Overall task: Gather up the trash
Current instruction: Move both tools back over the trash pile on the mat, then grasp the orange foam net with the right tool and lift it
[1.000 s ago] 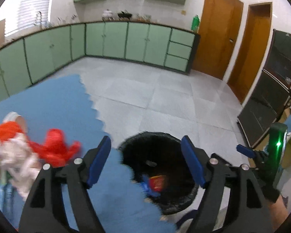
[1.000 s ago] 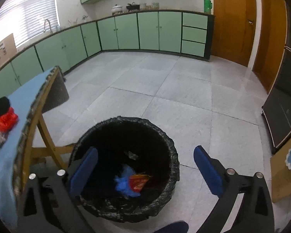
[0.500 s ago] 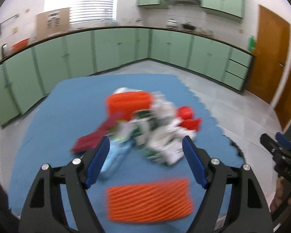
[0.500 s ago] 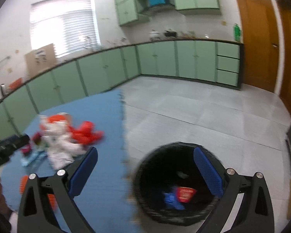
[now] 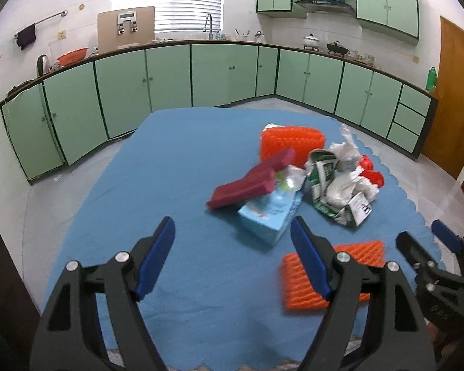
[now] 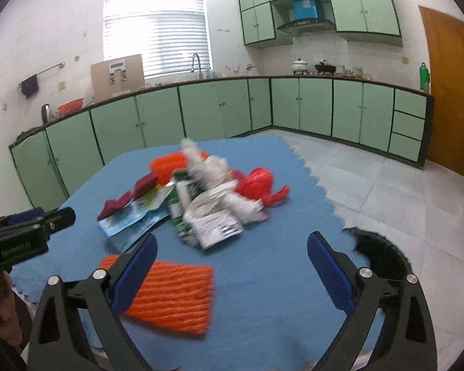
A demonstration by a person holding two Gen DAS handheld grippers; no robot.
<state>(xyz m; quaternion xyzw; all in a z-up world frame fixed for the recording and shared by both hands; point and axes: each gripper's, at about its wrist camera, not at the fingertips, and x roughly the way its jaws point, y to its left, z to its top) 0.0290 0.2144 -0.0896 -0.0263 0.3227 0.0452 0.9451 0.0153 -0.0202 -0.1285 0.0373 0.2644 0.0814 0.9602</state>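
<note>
Both grippers have swung away from the black bin (image 6: 383, 255) to face the blue table mat (image 5: 170, 167). The left gripper (image 5: 232, 259) and right gripper (image 6: 232, 266) hang spread wide, nothing between their jaws. Nearest lies an orange ridged pad (image 6: 173, 293), blurred and partly hidden behind a jaw. Beyond it sits the trash heap (image 5: 297, 173), its pieces overlapping. The mat's left half is bare; the bin, cut off, sits off its right edge.

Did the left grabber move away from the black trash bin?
Yes. A second ago the left gripper hung over the bin beside the blue table. Now it has swung over the table, open and empty, facing the trash pile; its view no longer shows the bin.
</note>
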